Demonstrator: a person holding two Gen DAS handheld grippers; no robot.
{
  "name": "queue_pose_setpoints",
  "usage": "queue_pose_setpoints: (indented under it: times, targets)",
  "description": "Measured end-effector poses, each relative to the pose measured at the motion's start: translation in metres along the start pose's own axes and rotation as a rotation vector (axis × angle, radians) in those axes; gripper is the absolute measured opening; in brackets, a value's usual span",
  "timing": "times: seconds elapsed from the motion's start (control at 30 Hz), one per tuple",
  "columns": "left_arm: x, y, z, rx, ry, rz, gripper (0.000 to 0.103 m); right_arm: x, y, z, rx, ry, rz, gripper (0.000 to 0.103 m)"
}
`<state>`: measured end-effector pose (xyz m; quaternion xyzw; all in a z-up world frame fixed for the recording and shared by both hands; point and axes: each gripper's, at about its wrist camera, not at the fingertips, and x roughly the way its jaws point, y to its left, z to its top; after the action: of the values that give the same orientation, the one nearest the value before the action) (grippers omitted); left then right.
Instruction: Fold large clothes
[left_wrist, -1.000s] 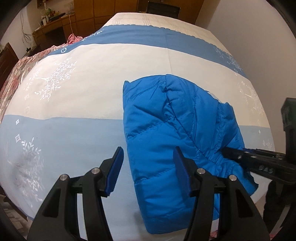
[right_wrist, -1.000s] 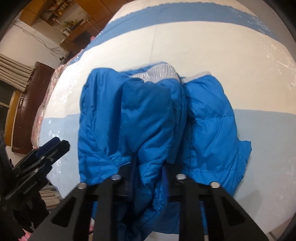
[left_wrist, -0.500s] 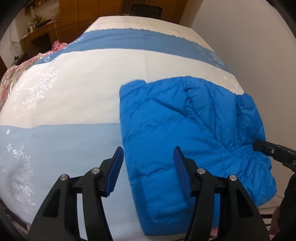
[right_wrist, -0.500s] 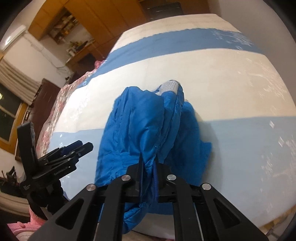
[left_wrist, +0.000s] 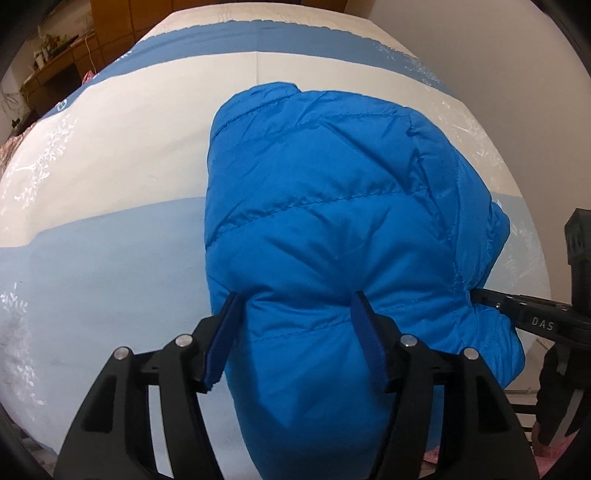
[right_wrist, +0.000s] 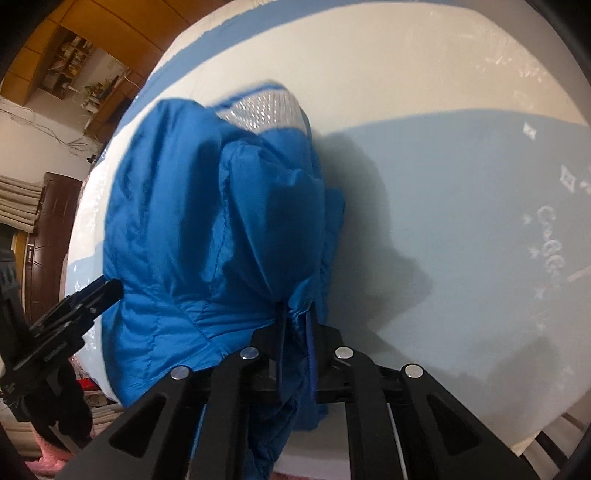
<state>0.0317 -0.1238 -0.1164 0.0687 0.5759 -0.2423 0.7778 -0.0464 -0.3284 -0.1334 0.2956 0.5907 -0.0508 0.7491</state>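
Jacket: blue quilted jacket (left_wrist: 332, 221), bunched on the striped bedcover (left_wrist: 110, 240) near its front edge.
Right gripper (right_wrist: 295, 325): steeply down-tilted, jaws pinched tight on a jacket fold.
Left gripper (left_wrist: 295, 332): steeply down-tilted, jaws opening, jacket bulging between the pads (left_wrist: 221, 343).

The left gripper (left_wrist: 295, 325) is pointed steeply downward, and its jaws are being opened. A thick fold of the jacket (left_wrist: 332, 221) is bracketed between its blue pads (left_wrist: 221, 343). The right gripper (right_wrist: 295, 321) is also angled steeply down, and its jaws are clamped almost fully together on a thin pinch of the jacket's edge. The two grippers are held near each other, at opposite sides of the bundle.
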Motion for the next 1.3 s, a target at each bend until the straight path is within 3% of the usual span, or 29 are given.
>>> queue_pose_setpoints:
  times: [0.17, 0.33, 0.47, 0.6, 0.7, 0.8, 0.9, 1.17, 1.3]
  targets:
    - [-0.004, 0.008, 0.003, -0.034, 0.018, -0.025, 0.061, -0.015, 0.003, 0.002, -0.059, -0.014, -0.041, 0.021]
    - [-0.027, 0.009, 0.016, -0.044, -0.031, -0.013, 0.059, -0.061, 0.035, 0.008, -0.141, -0.128, -0.122, 0.021]
    - [-0.035, 0.005, 0.032, -0.022, -0.062, 0.014, 0.059, -0.078, 0.066, 0.019, -0.208, -0.185, -0.085, 0.021]
    - [-0.022, 0.001, 0.049, -0.016, -0.058, 0.033, 0.059, -0.058, 0.087, 0.031, -0.257, -0.17, -0.076, 0.021]
    - [-0.007, 0.001, 0.057, -0.012, -0.035, 0.031, 0.059, -0.033, 0.077, 0.044, -0.244, -0.128, -0.115, 0.02]
    - [0.017, 0.004, 0.065, -0.016, 0.005, 0.005, 0.061, -0.008, 0.06, 0.059, -0.198, -0.086, -0.128, 0.006]
    - [0.036, 0.007, 0.074, -0.018, 0.037, -0.013, 0.061, 0.007, 0.04, 0.067, -0.137, -0.048, -0.097, 0.0]
    - [0.066, 0.002, 0.082, 0.006, 0.078, 0.002, 0.063, 0.029, 0.015, 0.074, -0.062, -0.028, -0.006, 0.0]
    - [0.046, 0.004, 0.081, -0.011, 0.066, -0.005, 0.057, 0.006, 0.025, 0.064, -0.074, -0.065, -0.013, 0.002]
